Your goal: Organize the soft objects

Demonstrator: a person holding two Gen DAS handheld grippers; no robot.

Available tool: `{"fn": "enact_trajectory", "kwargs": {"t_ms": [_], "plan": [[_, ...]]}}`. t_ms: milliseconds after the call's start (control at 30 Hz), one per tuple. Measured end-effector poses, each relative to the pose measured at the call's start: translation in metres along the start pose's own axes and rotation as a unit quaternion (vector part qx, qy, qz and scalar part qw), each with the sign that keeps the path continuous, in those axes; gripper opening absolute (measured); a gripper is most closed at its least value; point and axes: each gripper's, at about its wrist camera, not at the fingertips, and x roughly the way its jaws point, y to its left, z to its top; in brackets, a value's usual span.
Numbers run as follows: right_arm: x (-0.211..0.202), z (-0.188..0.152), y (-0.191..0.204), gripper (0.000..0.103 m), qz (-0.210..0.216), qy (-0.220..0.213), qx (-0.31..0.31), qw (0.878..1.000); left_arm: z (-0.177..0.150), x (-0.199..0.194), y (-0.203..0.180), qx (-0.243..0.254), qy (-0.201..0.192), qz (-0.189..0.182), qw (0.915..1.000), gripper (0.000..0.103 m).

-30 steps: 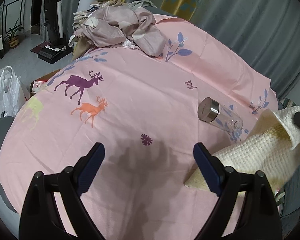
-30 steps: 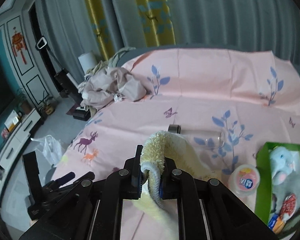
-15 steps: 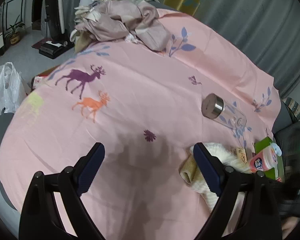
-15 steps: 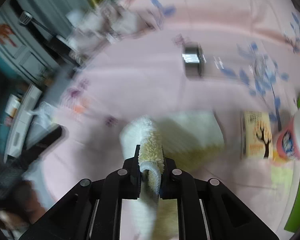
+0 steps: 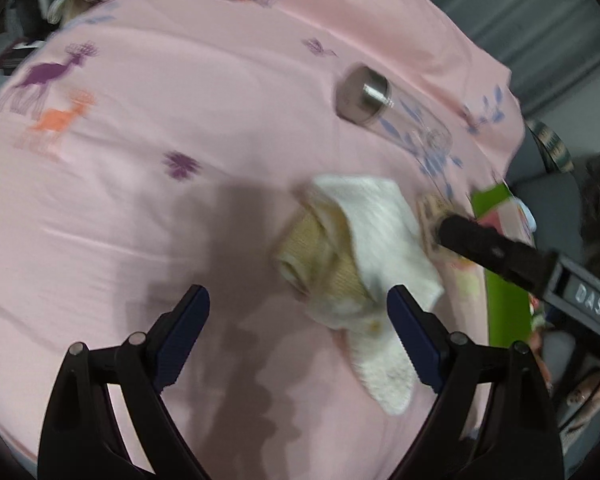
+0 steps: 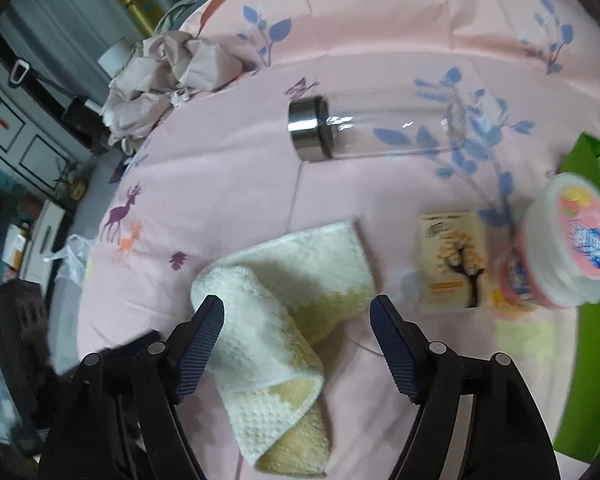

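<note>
A cream and yellow towel (image 6: 284,312) lies loosely folded on the pink sheet (image 6: 228,184); it also shows in the left wrist view (image 5: 360,256). My right gripper (image 6: 296,344) is open just above the towel, its jaws apart on either side of the fold, holding nothing. My left gripper (image 5: 298,332) is open and empty, low over the sheet with the towel near its right finger (image 5: 412,328). The right gripper's black finger (image 5: 492,248) shows at the towel's right edge. A green box (image 6: 588,320) with a soft toy stands at the right.
A clear bottle with a steel cap (image 6: 364,132) lies on its side beyond the towel. A small card box (image 6: 452,260) and a pink tub (image 6: 556,248) sit to the right. Crumpled grey-pink bedding (image 6: 168,76) is piled at the far left.
The right gripper brought the towel down onto the sheet, then opened and let it go. The left gripper moved right, closer to the towel.
</note>
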Motion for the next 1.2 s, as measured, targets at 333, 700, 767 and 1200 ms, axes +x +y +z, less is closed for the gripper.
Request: {"fn": "enact_trajectory", "kwargs": {"t_ms": [333, 700, 767, 1200], "plan": [[0.057, 0.009, 0.002, 0.077, 0.011, 0.026, -0.037, 0.999, -0.01, 0.028, -0.015, 0.01, 0.023, 0.015, 0.9996, 0.073], [0.063, -0.007, -0.002, 0.032, 0.088, 0.066, -0.011, 0.994, -0.009, 0.035, -0.015, 0.019, 0.019, 0.006, 0.9996, 0.035], [0.059, -0.01, -0.003, 0.03, 0.106, 0.068, 0.0, 0.992, -0.008, 0.033, -0.016, 0.015, 0.016, 0.001, 0.9998, 0.03], [-0.006, -0.024, 0.028, 0.03, 0.098, -0.051, -0.038, 0.993, -0.013, -0.018, -0.041, 0.083, -0.09, -0.008, 0.9924, 0.026]]}}
